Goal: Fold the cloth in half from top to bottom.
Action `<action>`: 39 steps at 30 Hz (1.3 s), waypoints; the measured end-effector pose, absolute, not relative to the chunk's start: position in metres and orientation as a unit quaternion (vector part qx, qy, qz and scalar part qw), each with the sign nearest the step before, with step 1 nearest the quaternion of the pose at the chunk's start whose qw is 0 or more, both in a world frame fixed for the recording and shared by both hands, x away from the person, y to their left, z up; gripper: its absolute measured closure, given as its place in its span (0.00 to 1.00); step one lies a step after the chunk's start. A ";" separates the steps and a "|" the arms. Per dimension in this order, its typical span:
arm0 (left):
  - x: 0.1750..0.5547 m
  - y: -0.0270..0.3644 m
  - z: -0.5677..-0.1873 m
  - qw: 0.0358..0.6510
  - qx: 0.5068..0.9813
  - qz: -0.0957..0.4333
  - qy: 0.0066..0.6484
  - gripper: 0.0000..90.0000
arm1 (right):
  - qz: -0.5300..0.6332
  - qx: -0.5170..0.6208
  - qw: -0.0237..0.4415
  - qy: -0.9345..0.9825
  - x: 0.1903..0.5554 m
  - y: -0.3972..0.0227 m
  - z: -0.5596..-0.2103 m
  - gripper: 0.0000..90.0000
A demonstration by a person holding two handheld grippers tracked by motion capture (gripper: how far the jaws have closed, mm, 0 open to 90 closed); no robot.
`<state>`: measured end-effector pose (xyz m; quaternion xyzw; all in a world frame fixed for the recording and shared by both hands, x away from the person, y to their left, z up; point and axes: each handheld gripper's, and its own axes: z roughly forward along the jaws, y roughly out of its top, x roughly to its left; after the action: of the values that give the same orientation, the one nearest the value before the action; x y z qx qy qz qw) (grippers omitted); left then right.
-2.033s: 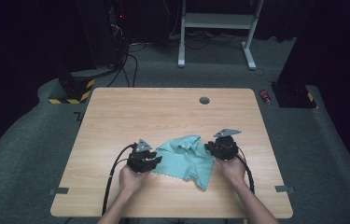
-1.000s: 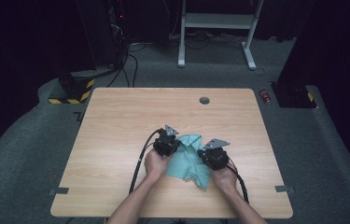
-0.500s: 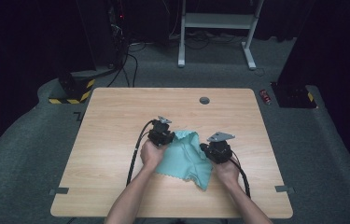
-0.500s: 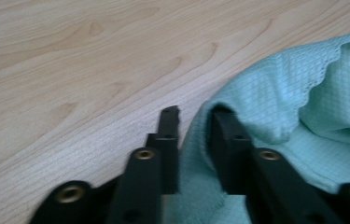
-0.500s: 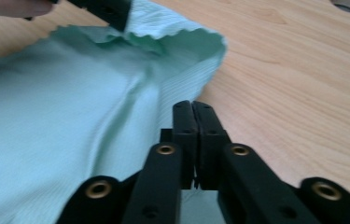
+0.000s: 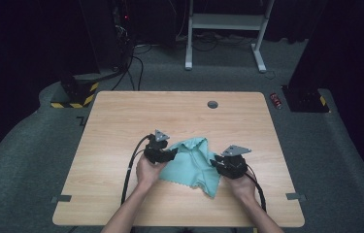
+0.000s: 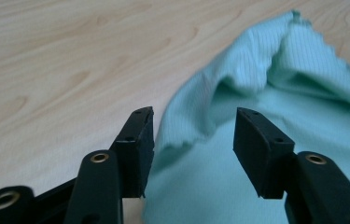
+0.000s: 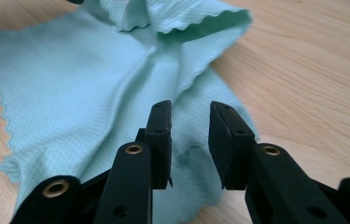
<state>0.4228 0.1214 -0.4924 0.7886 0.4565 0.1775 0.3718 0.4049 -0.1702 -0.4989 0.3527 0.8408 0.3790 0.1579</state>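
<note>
Look for the teal cloth [image 6: 191, 165] toward the middle of the table's [image 6: 121, 121] near edge, lying mostly flat but bunched up along its far side. Treat the left gripper [image 6: 170, 154] as released: jaws just opened, standing wide apart in the left gripper view [image 7: 193, 135], with the cloth's scalloped left edge lying loose between and below them, pressed by neither pad. Treat the right gripper [image 6: 217, 162] likewise as let go: jaws just opened, but less far, a narrower gap in the right gripper view [image 8: 189, 135], hovering over the cloth's right edge with fabric under the gap and nothing pinched. Judge the step in hand as letting go after a fold and getting clear of the fabric. To do it well, finish opening the right jaws before drawing back, since a half-open pad could snag the weave and pull the cloth off its place. Lift slightly first, then draw each gripper outward toward its own side of the table, not across the cloth. Avoid brushing the bunched far side, probably soft and quick to topple or drag. Keep the trailing cables off the fabric. Before any new grasp, check for a square lie with the near edge and pick a corner clearly free of the layers beneath.
</note>
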 end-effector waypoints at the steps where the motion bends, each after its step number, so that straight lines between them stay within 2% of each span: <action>1: 0.413 0.127 -0.498 0.370 0.787 0.179 0.460 0.52 | 0.372 0.346 0.159 0.847 0.405 -0.163 -0.501 0.76; 7: 0.394 0.138 -0.512 0.362 0.786 0.185 0.465 0.50 | 0.359 0.349 0.165 0.850 0.409 -0.149 -0.506 0.74; 10: 0.386 0.149 -0.522 0.365 0.775 0.190 0.480 0.49 | 0.340 0.355 0.180 0.852 0.415 -0.145 -0.504 0.96; 12: 0.383 0.152 -0.525 0.371 0.770 0.197 0.481 0.49 | 0.339 0.361 0.181 0.850 0.419 -0.146 -0.502 1.00; 20: 0.377 0.150 -0.526 0.358 0.780 0.216 0.465 0.44 | 0.331 0.383 0.195 0.840 0.442 -0.153 -0.482 1.00; 26: 0.377 0.150 -0.527 0.356 0.778 0.215 0.470 0.41 | 0.309 0.426 0.190 0.829 0.472 -0.163 -0.490 0.99; 29: 0.377 0.150 -0.527 0.356 0.778 0.215 0.471 0.41 | 0.301 0.452 0.186 0.819 0.479 -0.172 -0.498 0.87; 36: 0.378 0.150 -0.527 0.358 0.776 0.214 0.473 0.40 | 0.341 0.440 0.201 0.806 0.452 -0.186 -0.483 0.83; 39: 0.378 0.150 -0.527 0.358 0.775 0.214 0.474 0.40 | 0.336 0.408 0.198 0.826 0.428 -0.186 -0.483 0.83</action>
<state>0.3779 0.1497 -0.5268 0.7754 0.4742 0.2140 0.3579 0.4283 -0.1864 -0.4829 0.4078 0.8256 0.3362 0.1977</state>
